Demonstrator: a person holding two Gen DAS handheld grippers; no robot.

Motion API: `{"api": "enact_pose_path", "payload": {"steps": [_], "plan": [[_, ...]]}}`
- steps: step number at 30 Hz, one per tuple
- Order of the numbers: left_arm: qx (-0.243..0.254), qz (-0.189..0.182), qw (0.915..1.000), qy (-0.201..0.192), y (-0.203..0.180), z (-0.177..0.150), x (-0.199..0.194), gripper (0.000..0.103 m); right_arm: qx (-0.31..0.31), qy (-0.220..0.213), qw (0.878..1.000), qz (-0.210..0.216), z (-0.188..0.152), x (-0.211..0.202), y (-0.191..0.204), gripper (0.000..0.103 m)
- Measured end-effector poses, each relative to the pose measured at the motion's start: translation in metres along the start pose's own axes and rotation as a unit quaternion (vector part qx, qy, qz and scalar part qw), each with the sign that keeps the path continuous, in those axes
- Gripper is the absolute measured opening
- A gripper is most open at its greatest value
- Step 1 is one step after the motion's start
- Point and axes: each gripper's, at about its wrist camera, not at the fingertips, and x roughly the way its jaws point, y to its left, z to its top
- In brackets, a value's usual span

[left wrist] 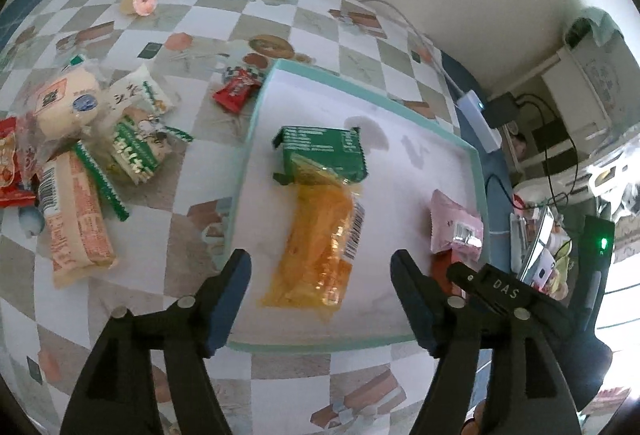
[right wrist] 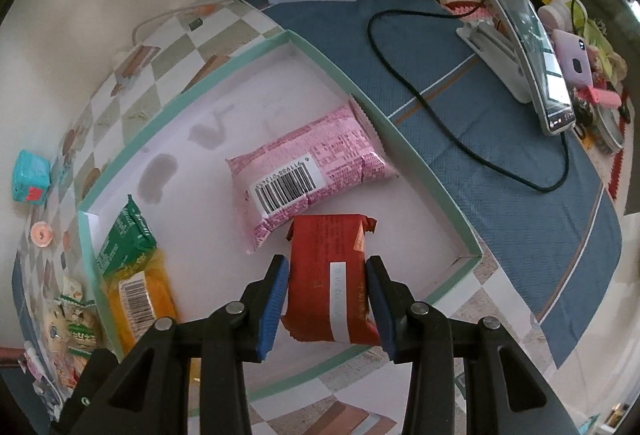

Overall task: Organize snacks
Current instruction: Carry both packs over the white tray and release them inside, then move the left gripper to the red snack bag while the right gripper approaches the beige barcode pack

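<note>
Left claw (left wrist: pixel 320 299) gapes over the tray; right claw (right wrist: pixel 327 299) grips a red pack (right wrist: pixel 334 275).

Loose snacks (left wrist: pixel 80 163) wait in a heap on the worktop (left wrist: pixel 168 219) at far left, likely next to be sorted; left claw stands wide, nothing between its pads, an orange pack (left wrist: pixel 320 247) lying below it beside a green pack (left wrist: pixel 320 155) in the tray (left wrist: pixel 244 163); a pink pack (right wrist: pixel 312 175) lies further right; right claw clamps the red pack low over the tray floor, seemingly to set it alongside.
</note>
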Motion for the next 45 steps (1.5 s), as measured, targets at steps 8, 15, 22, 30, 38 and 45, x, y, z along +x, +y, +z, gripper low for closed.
{"api": "enact_pose_path", "payload": {"steps": [8, 15, 22, 30, 38, 45], "plan": [[-0.062, 0.085, 0.9923, -0.065, 0.046, 0.013, -0.036, 0.096, -0.071, -0.035, 0.997, -0.002, -0.012, -0.010, 0.039, 0.083], [-0.166, 0.132, 0.9756, -0.057, 0.119, 0.020, -0.054, 0.098, -0.156, -0.045, 0.986, 0.032, -0.036, -0.013, 0.085, 0.102], [-0.274, 0.186, 0.9406, -0.076, 0.191, 0.012, -0.081, 0.098, -0.198, -0.037, 0.975, 0.094, -0.058, -0.020, 0.118, 0.103], [-0.309, 0.239, 0.9159, -0.091, 0.231, 0.004, -0.106, 0.098, -0.253, -0.031, 0.957, 0.139, -0.087, -0.027, 0.155, 0.103], [-0.307, 0.241, 0.9167, -0.086, 0.251, 0.006, -0.114, 0.098, -0.307, -0.031, 0.937, 0.165, -0.120, -0.032, 0.201, 0.103], [-0.308, 0.214, 0.9250, -0.063, 0.266, 0.010, -0.105, 0.098, -0.338, -0.002, 0.927, 0.164, -0.146, -0.016, 0.236, 0.103]]}}
